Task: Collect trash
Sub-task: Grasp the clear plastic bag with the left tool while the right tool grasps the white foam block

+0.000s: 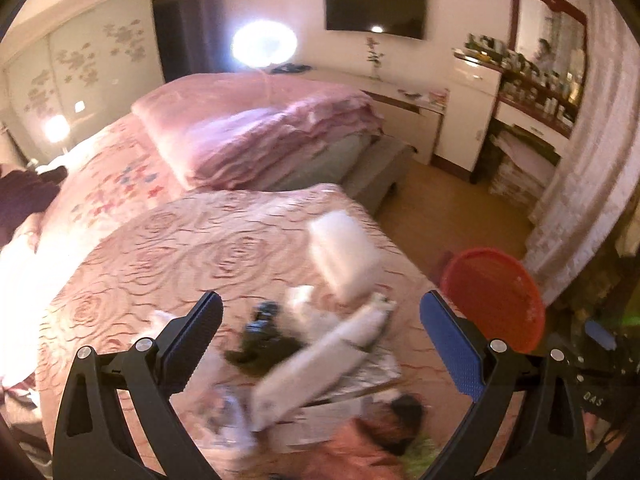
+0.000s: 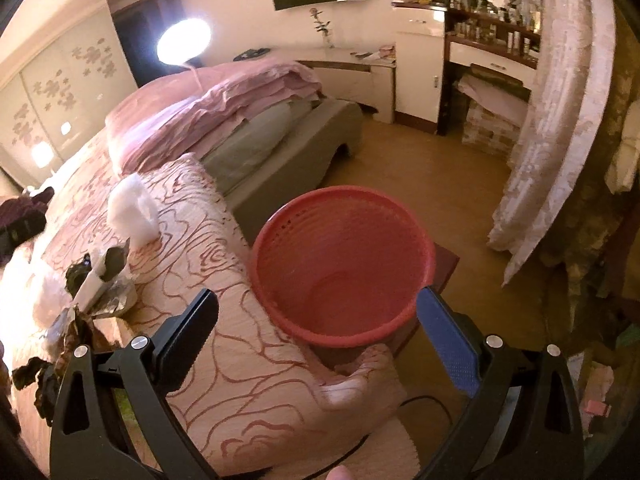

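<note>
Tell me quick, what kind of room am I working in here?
A bedroom, almost certainly. A large bed with a pink rose-patterned bedspread fills the view, a television hangs on the wall, and a dresser with a mirror holds rows of bottles. A red trash basket stands beside the bed.

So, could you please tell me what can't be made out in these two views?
- Left wrist view: the trash pile between the open left tongs is motion-blurred; only a long white piece reads clearly.
- Right wrist view: the pile is small at the left edge; the left finger of the right tongs covers part of it.
- Red basket: the base is hidden behind the bed.
</note>
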